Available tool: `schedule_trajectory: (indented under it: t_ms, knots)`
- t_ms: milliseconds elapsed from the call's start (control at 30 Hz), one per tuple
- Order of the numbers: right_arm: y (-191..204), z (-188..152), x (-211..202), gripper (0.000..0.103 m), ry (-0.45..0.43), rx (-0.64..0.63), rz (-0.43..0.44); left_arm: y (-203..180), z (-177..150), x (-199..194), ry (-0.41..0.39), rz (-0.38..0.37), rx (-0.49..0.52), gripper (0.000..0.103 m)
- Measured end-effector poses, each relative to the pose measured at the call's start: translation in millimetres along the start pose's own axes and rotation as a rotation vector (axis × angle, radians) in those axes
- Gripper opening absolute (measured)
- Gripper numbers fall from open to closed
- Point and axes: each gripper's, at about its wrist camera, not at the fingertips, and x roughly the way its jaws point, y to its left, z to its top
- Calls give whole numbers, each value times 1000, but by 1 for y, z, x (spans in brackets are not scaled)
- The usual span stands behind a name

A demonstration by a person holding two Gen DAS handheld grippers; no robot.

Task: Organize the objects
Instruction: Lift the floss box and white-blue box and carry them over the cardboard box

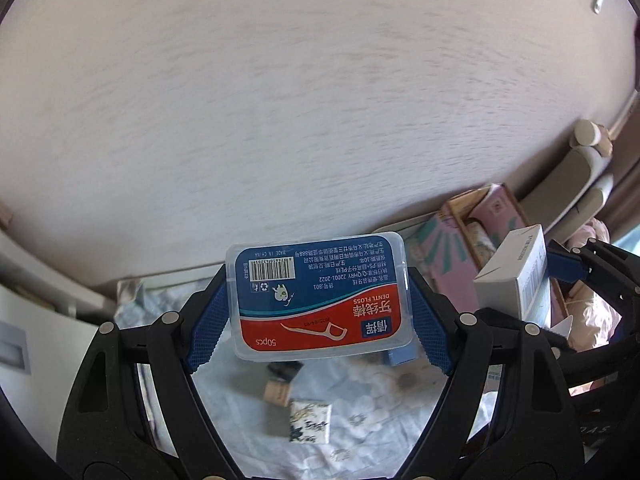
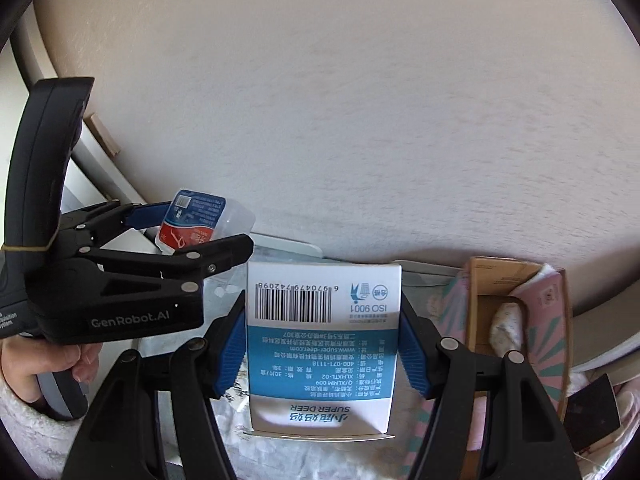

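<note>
- Floral bedsheet (image 1: 360,412) lies below both my grippers, with a cardboard box (image 2: 496,280) at its far right.
- My right gripper (image 2: 322,344) clamps a white-and-blue carton (image 2: 324,344), lifted clear.
- My left gripper (image 1: 320,312) clamps a clear floss box (image 1: 320,296) by its short ends, also aloft.

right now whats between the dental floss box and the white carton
Nothing solid. In the left wrist view, the gap between the dental floss box and the white carton shows only the open cardboard box lying behind.
</note>
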Motion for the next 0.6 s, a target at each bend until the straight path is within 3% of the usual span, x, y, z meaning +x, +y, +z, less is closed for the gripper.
schedule_trajectory:
  t_ms: [600]
  knots:
    - [-98,-33,-52,62,-51,168,-116,-117,31,23,19,-118,165,80]
